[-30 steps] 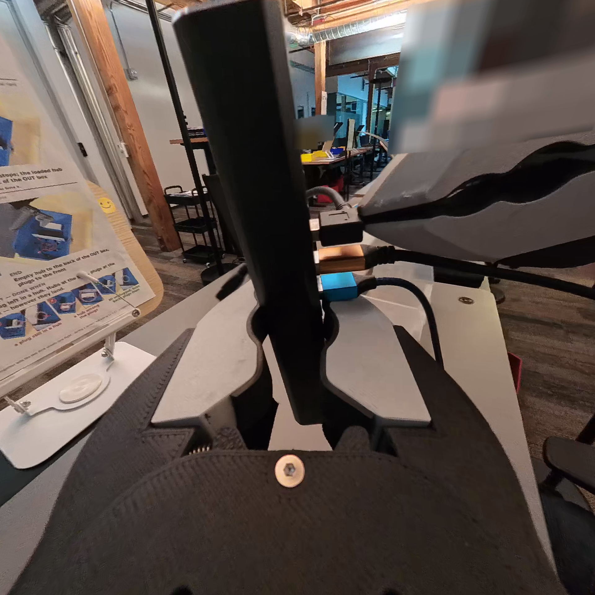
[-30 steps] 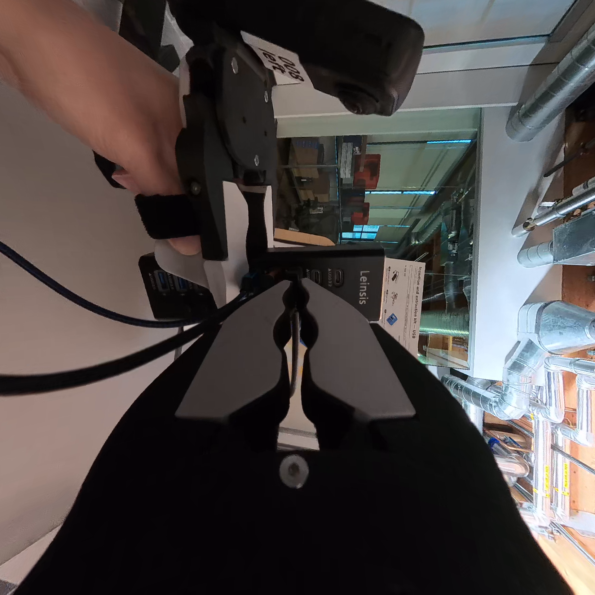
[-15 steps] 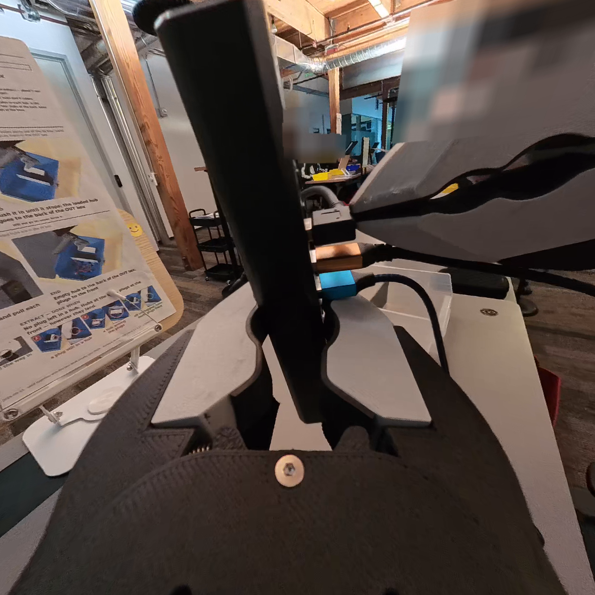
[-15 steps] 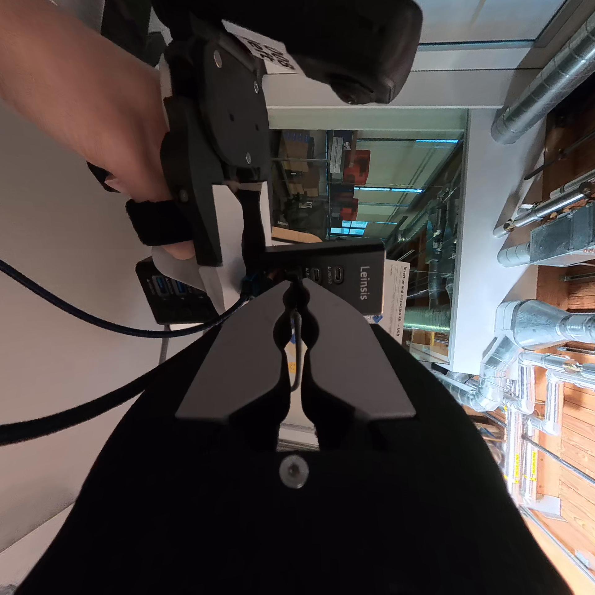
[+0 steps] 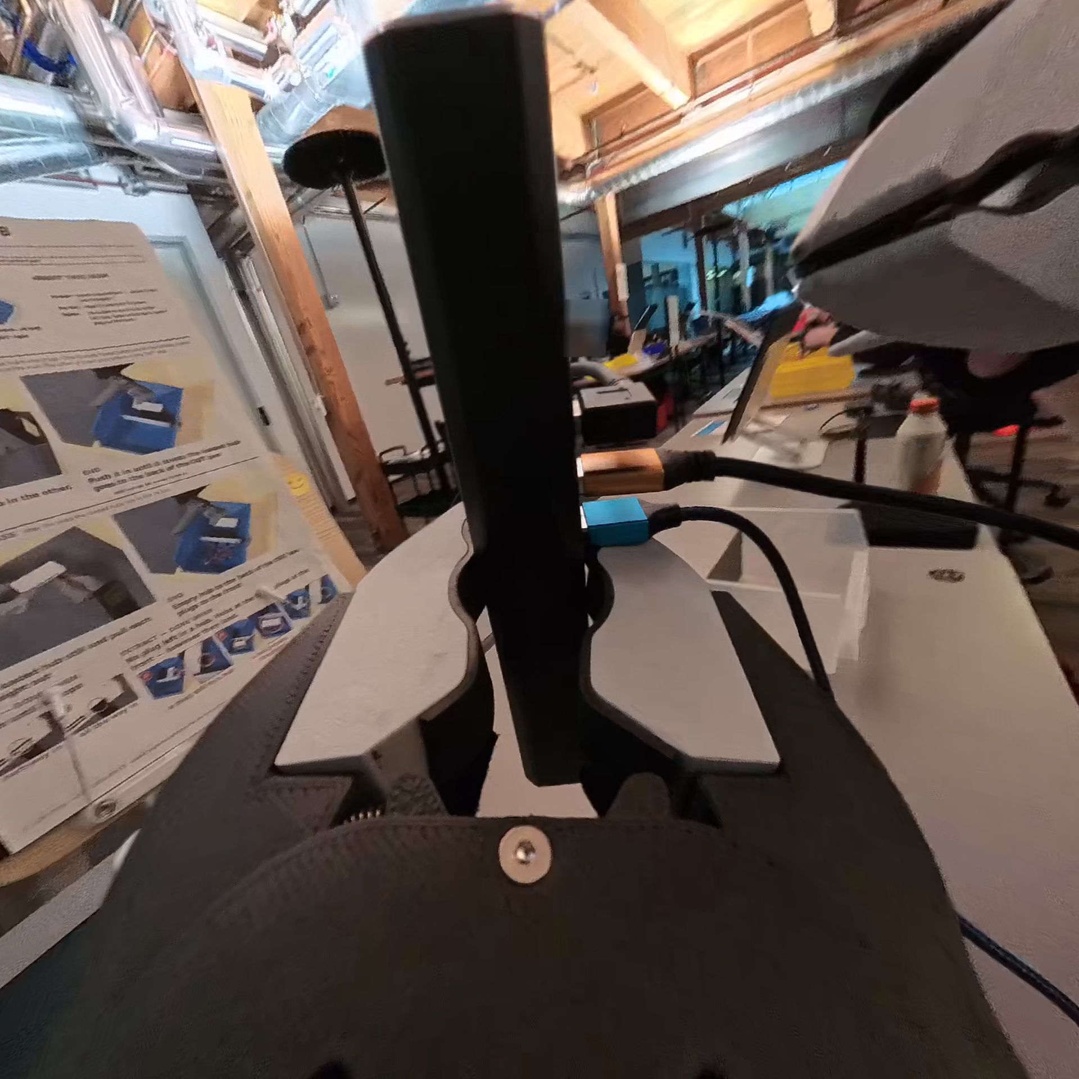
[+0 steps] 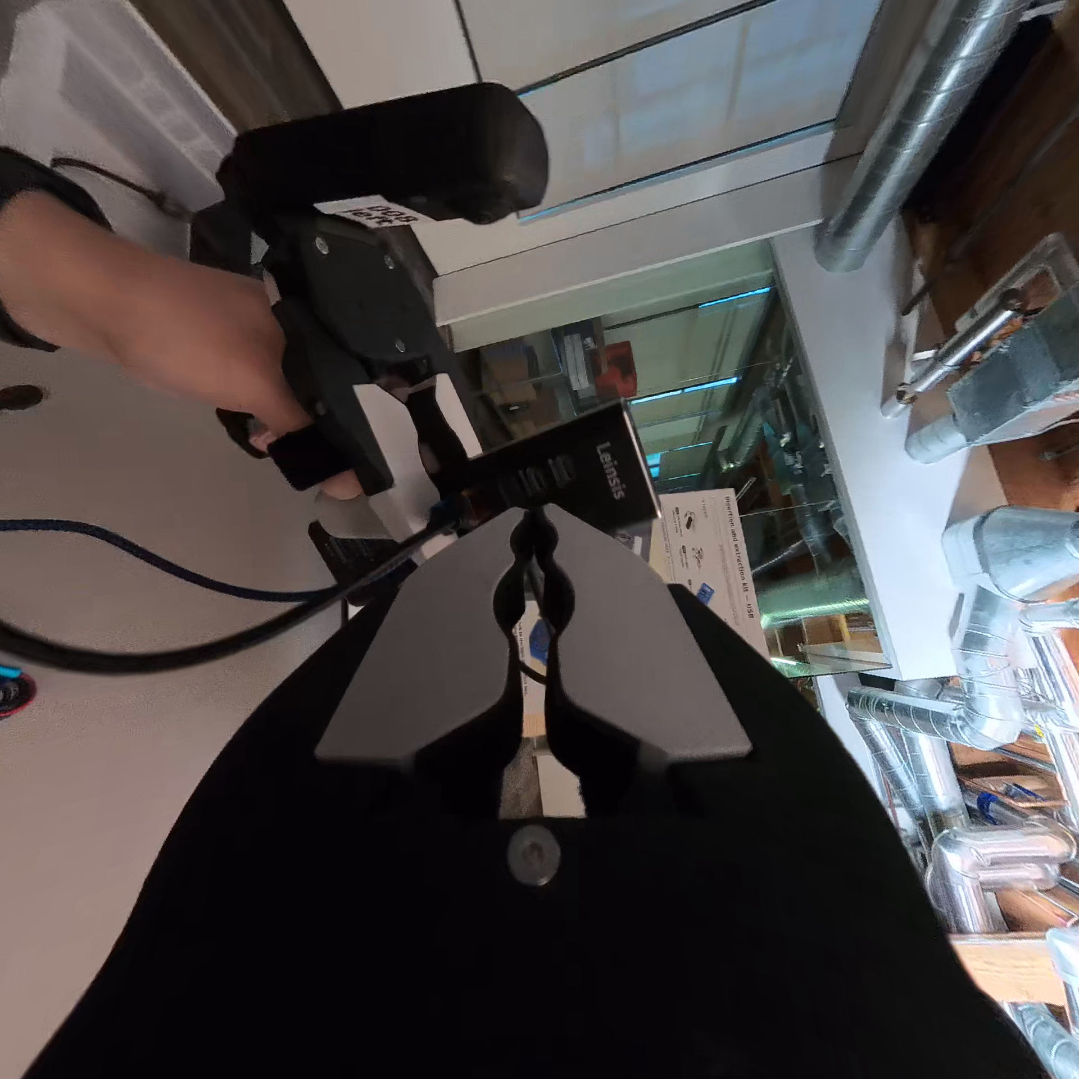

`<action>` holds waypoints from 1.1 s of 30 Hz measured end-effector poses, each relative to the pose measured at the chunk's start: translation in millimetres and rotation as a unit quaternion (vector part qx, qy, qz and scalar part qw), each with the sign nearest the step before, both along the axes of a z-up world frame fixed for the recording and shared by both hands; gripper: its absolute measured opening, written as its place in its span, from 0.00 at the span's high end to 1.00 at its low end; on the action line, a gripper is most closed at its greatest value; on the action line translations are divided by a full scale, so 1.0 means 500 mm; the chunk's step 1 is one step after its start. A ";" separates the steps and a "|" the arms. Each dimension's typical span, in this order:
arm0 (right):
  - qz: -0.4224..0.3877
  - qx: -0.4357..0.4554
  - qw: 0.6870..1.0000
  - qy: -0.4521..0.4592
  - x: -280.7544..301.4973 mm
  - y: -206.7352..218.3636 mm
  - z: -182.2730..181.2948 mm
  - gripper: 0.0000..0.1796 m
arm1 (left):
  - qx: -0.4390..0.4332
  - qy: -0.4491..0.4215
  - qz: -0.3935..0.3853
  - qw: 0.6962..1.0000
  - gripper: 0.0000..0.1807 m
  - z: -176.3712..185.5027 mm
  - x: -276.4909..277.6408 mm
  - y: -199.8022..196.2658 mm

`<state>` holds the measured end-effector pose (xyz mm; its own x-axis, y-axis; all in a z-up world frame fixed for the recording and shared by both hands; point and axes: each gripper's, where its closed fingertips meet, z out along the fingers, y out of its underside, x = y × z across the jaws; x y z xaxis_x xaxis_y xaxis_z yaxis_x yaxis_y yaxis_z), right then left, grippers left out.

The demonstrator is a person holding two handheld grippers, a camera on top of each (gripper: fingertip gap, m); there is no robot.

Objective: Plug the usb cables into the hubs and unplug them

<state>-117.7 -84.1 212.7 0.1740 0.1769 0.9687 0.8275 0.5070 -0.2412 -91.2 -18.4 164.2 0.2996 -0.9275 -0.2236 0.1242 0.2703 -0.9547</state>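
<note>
— How many of each?

— One black hub [image 5: 467, 233] held up, and a second dark one [image 6: 350, 549] flat on the table [image 5: 963, 671]. Two plugs are seated in the raised hub, copper [image 5: 622, 473] above blue [image 5: 616, 521], each with its own cable. I cannot tell whether the black block above them is a third.

— The grippers?

— The left gripper [image 5: 528, 560] pinches the hub's lower end and holds it upright, with a hand [image 6: 175, 327] around its handle. The right gripper [image 6: 534, 519] points at the port side with its jaws pressed together. A thin dark strand runs in the gap; I cannot tell what it is.

— The surroundings?

— A pale table with a clear box [image 5: 841, 560] and an instruction sheet [image 5: 117, 467], in a workshop with wooden posts and metal ducts.
</note>
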 end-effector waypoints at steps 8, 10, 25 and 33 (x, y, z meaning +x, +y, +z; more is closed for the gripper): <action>-0.018 0.087 0.993 -0.076 -0.017 -0.004 -0.030 1.00 | 0.085 -0.015 0.047 0.995 0.84 0.019 0.002 -0.031; -0.023 0.089 0.992 -0.082 -0.020 -0.004 -0.035 1.00 | 0.093 -0.024 0.046 0.994 0.84 0.023 0.002 -0.040; -0.009 0.085 0.996 -0.007 -0.005 -0.019 0.003 1.00 | -0.039 -0.005 -0.088 0.995 0.84 0.000 0.023 -0.057; 0.186 -0.269 0.832 0.449 0.107 -0.071 -0.060 1.00 | -0.162 0.038 -0.278 0.946 0.84 -0.014 0.005 -0.101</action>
